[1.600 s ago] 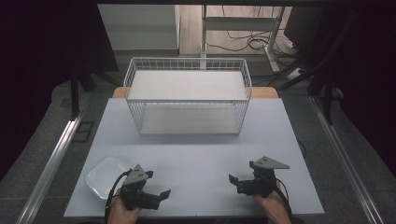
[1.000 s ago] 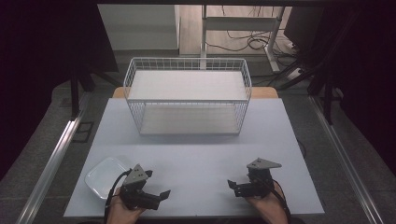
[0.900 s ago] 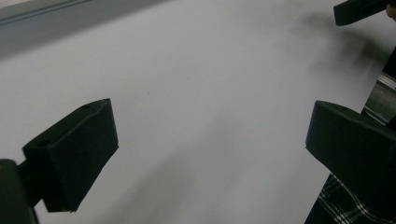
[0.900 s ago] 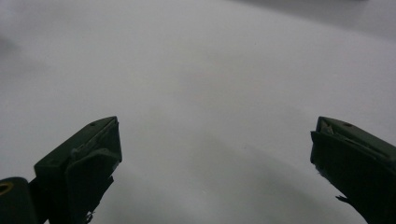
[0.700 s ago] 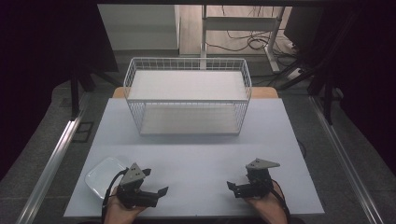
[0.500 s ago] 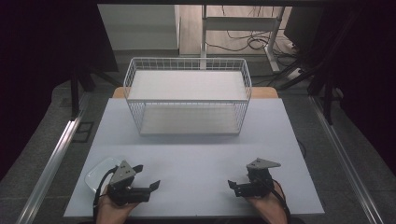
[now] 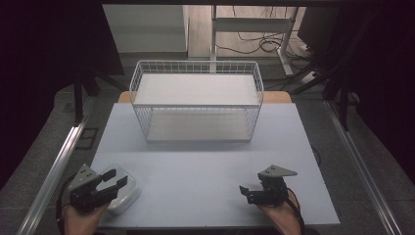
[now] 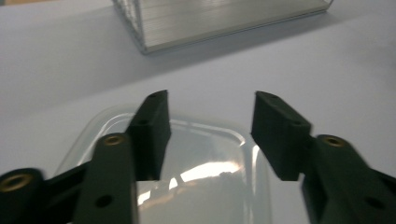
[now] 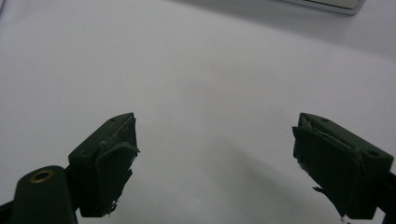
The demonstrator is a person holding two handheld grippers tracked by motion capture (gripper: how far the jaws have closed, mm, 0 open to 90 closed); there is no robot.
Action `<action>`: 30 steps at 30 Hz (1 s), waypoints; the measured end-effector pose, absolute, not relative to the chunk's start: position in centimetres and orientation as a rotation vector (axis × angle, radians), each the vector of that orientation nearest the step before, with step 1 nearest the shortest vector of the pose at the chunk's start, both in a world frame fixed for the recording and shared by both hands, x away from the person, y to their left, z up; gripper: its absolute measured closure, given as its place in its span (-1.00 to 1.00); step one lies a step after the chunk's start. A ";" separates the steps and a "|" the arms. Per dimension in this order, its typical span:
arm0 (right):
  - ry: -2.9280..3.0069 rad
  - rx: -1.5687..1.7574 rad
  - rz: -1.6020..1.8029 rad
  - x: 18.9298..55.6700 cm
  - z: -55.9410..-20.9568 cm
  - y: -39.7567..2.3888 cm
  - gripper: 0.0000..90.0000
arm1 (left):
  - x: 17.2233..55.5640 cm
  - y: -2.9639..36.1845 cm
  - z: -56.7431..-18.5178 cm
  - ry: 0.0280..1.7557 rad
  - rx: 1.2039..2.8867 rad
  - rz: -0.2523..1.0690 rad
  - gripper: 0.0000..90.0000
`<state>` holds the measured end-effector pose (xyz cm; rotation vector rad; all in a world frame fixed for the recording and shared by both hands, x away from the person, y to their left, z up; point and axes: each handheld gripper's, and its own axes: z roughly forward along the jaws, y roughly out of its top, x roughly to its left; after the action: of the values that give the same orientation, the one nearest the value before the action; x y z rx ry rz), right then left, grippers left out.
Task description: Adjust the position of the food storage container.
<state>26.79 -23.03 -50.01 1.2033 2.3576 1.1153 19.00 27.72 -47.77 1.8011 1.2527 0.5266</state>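
A clear, shallow plastic container (image 7: pixel 126 197) lies at the table's front left corner. My left gripper (image 7: pixel 117 176) hovers over it, pointing toward the wire basket. In the left gripper view its jaws have just been closing and stand half apart above the container (image 8: pixel 205 163), one over its inside and one near its right rim, with nothing pressed between the pads; the left gripper (image 8: pixel 210 98) is open. My right gripper (image 7: pixel 245 192) rests at the front right, pointing left. Its jaws have narrowed slightly but remain wide, with bare table between them (image 9: pixel 215 121).
A white wire basket (image 7: pixel 195 64) with a pale flat floor stands at the back middle of the light table (image 7: pixel 195 166). Metal rails run along both sides of the table. Desk legs and cables lie beyond the basket.
My left gripper has moved left and a little up, from beside the clear container to over it, and its jaws have narrowed. The right gripper has stayed in place.
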 end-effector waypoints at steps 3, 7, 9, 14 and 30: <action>2.358 1.204 1.118 26.8 -50.0 -23.1 -0.67 | 18.5 29.1 -47.8 1.279 1.788 0.538 0.39; 2.360 1.208 1.126 26.9 -50.0 -23.1 -0.67 | 18.0 30.8 -48.3 1.308 1.767 0.507 0.77; 2.360 1.200 1.126 26.8 -50.0 -23.0 -0.67 | 17.7 31.5 -48.6 1.328 1.762 0.494 0.92; 2.361 1.202 1.108 27.0 -50.0 -23.1 -0.66 | 16.7 32.5 -49.1 1.371 1.755 0.495 1.00; 2.354 1.204 1.063 27.3 -50.0 -23.6 -0.62 | 13.6 34.7 -50.9 1.452 1.725 0.442 1.00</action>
<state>27.31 -23.64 -49.96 1.2037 2.3537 1.0632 13.63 34.66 -50.92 1.7252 1.4519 0.4415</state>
